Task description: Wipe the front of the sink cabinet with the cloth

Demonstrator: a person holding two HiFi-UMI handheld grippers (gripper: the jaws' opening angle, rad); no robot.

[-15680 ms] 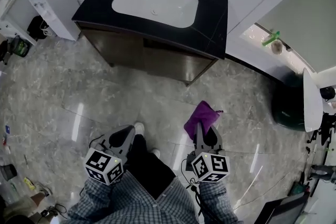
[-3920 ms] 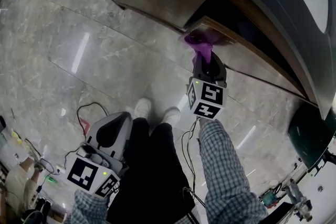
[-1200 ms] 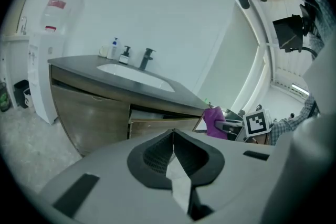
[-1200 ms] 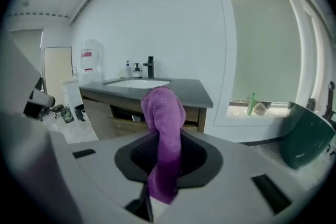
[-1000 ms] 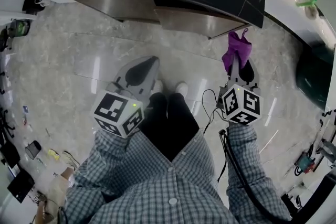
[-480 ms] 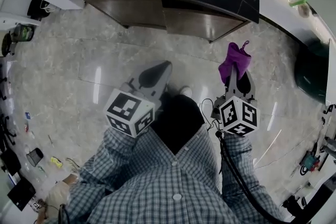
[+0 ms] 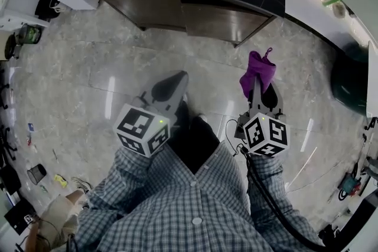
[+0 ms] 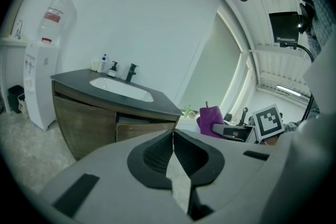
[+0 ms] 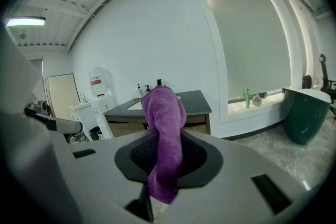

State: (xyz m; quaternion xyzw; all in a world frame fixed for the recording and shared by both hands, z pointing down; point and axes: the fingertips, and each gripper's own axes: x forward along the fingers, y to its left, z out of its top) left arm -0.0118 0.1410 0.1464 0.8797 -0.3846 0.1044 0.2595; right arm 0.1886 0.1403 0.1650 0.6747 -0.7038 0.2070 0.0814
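Purple cloth sticks up from the right tongs, clamped between them above the floor, well apart from the sink cabinet. The left tongs are pressed together, empty.

The left gripper has its fingers pressed together, nothing between. Beyond stands the cabinet with its sink, tap and bottles at its back edge. At right, the right gripper holds the cloth.
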